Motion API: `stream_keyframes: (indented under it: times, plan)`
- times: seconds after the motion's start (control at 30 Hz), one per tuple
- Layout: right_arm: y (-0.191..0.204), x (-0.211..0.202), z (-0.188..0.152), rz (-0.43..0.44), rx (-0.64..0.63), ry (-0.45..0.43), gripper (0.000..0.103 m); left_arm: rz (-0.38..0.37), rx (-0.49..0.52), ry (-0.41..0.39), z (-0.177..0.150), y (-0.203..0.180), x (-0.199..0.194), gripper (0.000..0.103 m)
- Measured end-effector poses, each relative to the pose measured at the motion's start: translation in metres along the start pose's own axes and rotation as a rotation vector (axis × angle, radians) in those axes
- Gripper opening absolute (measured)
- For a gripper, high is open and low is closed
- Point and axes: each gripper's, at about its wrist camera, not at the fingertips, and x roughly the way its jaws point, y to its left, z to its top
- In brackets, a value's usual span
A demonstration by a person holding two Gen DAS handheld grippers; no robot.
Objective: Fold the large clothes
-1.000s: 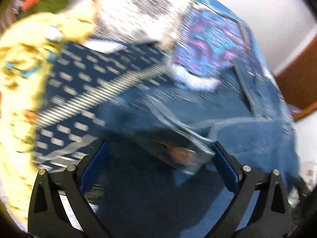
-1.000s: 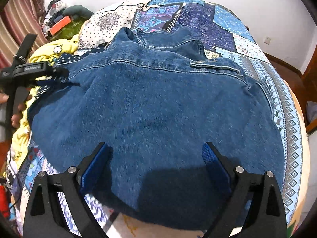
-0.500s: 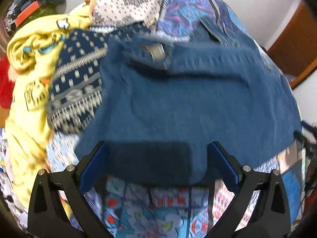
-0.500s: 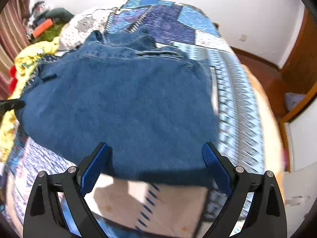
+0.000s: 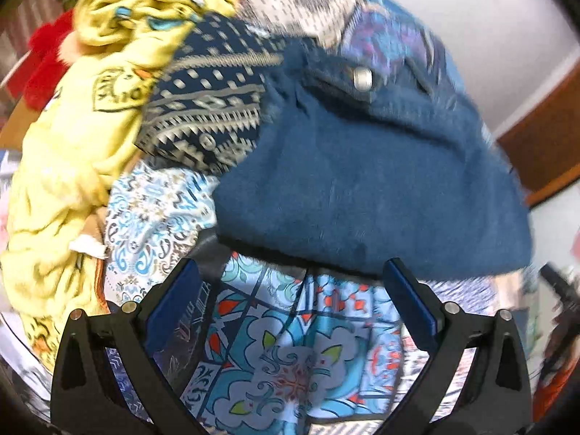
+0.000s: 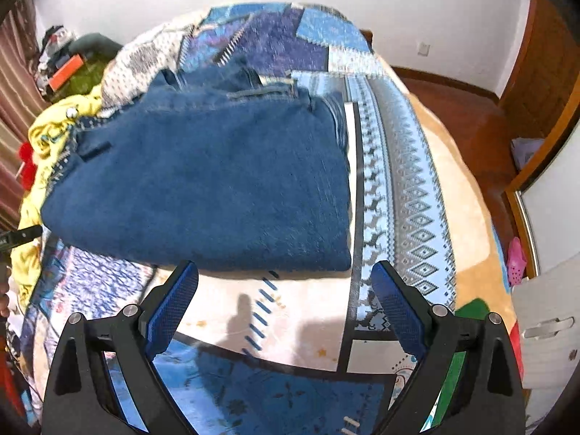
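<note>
Jeans: folded blue denim jeans (image 6: 203, 181) lay flat on the patchwork bed cover (image 6: 398, 181), so the fold held.
Left gripper (image 5: 291, 297): wide apart, holding nothing, near edge.
Right gripper (image 6: 284, 299): wide apart, holding nothing.
Yellow clothes pile (image 5: 65, 152): left, waiting.

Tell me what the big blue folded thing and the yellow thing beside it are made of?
The blue garment looks like denim: matte, heavy weave, pale stitched seams and a metal button. The yellow garment seems a soft, thinner cloth, probably cotton jersey, since it crumples into loose wrinkles.

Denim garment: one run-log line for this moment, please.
denim garment: folded on patchwork bedspread | left gripper: open, empty | right gripper: open, empty
</note>
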Motion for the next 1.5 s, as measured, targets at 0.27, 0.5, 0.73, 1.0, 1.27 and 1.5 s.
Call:
stream_keyframes:
  times: [0.27,0.5,0.73,1.0,1.27,1.5]
  plan:
    - [0.033,-0.008,0.025,0.056,-0.042,-0.088,0.095,-0.228,-0.252,-0.023,-0.007,0.011,-0.008,0.102]
    - [0.066,0.020,0.036,0.128,-0.069,-0.061,0.095,-0.347,-0.418,0.081,-0.015,0.014,0.048,0.102]
    - [0.080,0.046,0.037,0.160,-0.089,-0.009,0.095,-0.439,-0.490,0.077,-0.001,0.018,0.079,0.085]
    - [0.077,0.056,0.034,0.159,-0.068,0.031,0.095,-0.483,-0.531,0.016,0.012,0.020,0.089,0.062]
    - [0.080,0.039,0.038,0.143,-0.084,0.025,0.095,-0.507,-0.548,-0.144,0.019,0.020,0.040,0.025]
    - [0.109,0.017,0.052,0.153,-0.097,-0.036,0.095,-0.487,-0.415,-0.357,0.040,0.002,-0.045,0.024]
